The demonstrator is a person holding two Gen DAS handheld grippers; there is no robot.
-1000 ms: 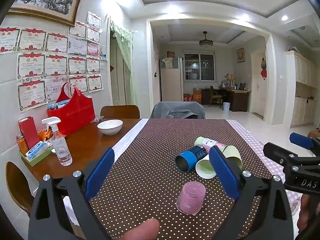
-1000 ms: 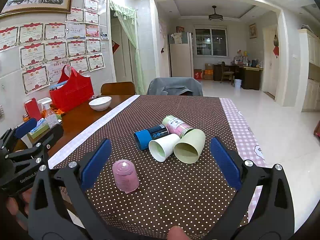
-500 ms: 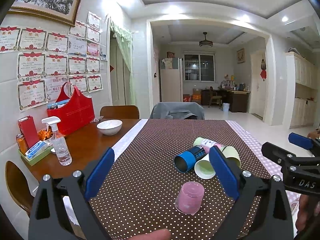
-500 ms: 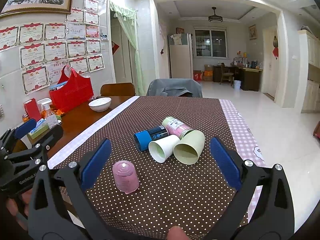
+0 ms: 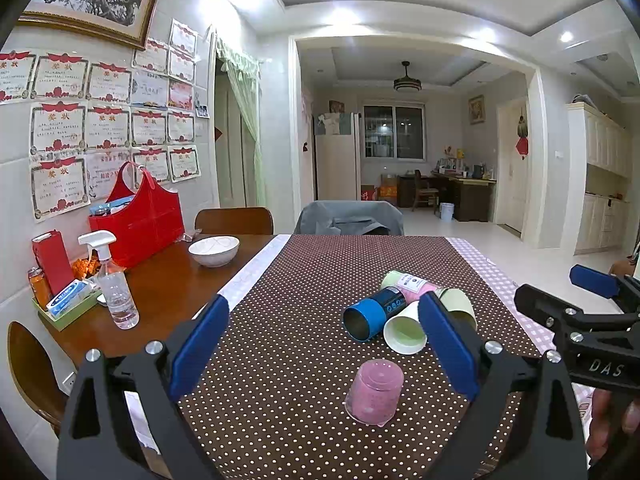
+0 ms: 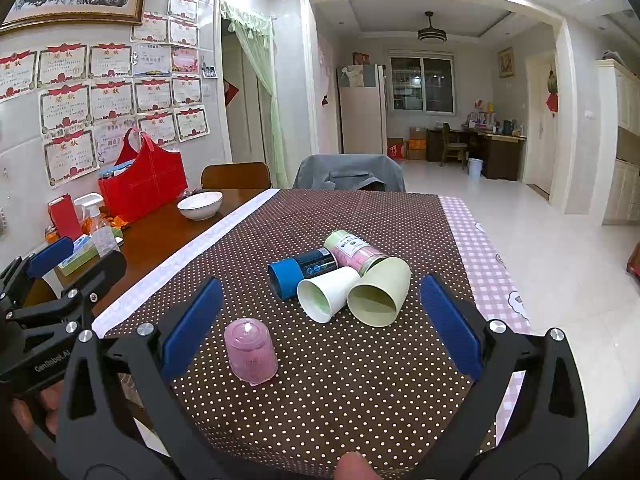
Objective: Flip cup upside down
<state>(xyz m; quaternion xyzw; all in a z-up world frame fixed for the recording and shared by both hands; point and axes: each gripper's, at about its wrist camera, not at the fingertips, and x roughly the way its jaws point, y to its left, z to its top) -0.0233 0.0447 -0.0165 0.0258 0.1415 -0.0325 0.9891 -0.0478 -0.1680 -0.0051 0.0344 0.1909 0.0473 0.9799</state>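
Observation:
A pink translucent cup (image 5: 374, 392) stands upside down on the brown dotted tablecloth (image 5: 304, 280); it also shows in the right wrist view (image 6: 251, 350). Behind it lie a blue cup (image 6: 300, 272), a white cup (image 6: 326, 293), a pale green cup (image 6: 380, 296) and a pink-and-green canister (image 6: 352, 249), all on their sides. My left gripper (image 5: 324, 346) is open and empty, just short of the pink cup. My right gripper (image 6: 320, 326) is open and empty, the pink cup near its left finger.
On the bare wood at the left stand a white bowl (image 5: 214, 250), a spray bottle (image 5: 114, 284), a red bag (image 5: 140, 216) and a small tray of items (image 5: 66, 300). Chairs (image 5: 234, 220) stand at the far edge. A checked cloth edge (image 6: 480, 248) lies to the right.
Almost nothing has moved. The left wrist view has shifted very slightly, so the cups sit a touch further left in it. Both grippers stay open.

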